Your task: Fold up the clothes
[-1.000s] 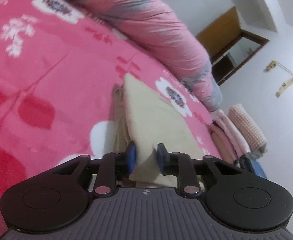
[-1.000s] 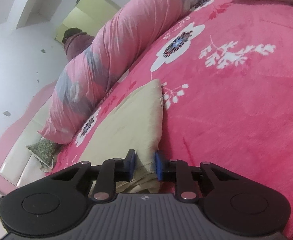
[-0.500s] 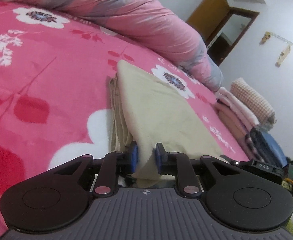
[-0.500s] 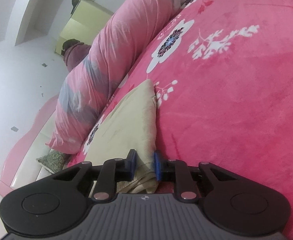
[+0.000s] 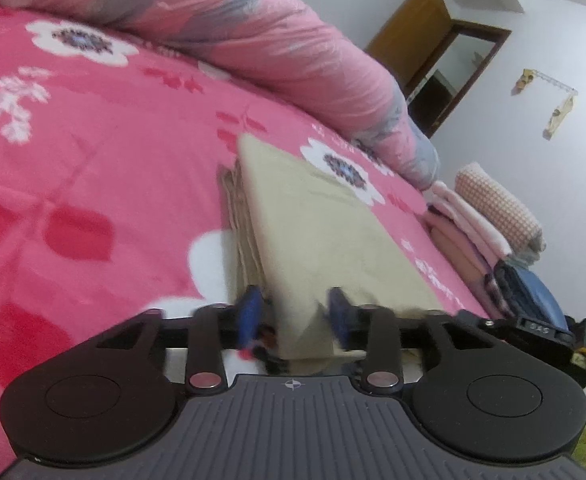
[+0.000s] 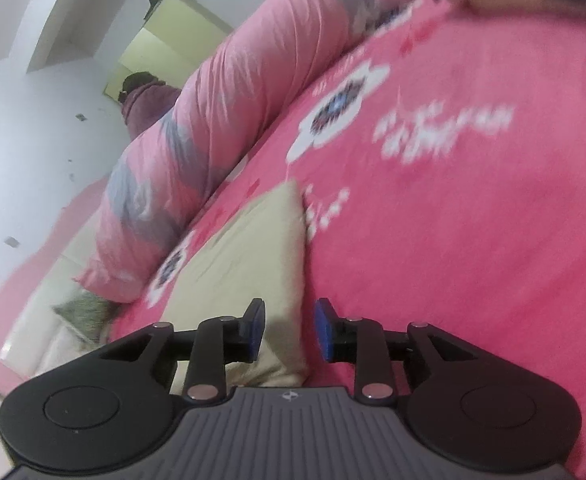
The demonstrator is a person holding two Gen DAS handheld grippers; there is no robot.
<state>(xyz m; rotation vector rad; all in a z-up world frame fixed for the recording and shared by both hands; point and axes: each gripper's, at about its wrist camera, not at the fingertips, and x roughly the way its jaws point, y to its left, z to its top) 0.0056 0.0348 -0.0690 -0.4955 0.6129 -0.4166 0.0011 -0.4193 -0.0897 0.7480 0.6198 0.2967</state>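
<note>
Folded beige cloth garment (image 5: 317, 224) lying flat on pink floral fleece blanket (image 5: 93, 128). Left gripper (image 5: 295, 312) and right gripper (image 6: 289, 330) both hovering at near corners, fingers spread, gripping nothing.

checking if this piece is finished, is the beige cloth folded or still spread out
Folded. The beige cloth lies on the pink bedspread as a compact rectangle, with several stacked layers showing along its left edge.

You face a bed (image 5: 93, 128) under a pink floral cover, with a rolled pink-and-grey quilt (image 5: 253, 40) along its far side. White walls (image 5: 573, 80) surround you, and a brown wooden door (image 5: 409, 40) stands open.
</note>
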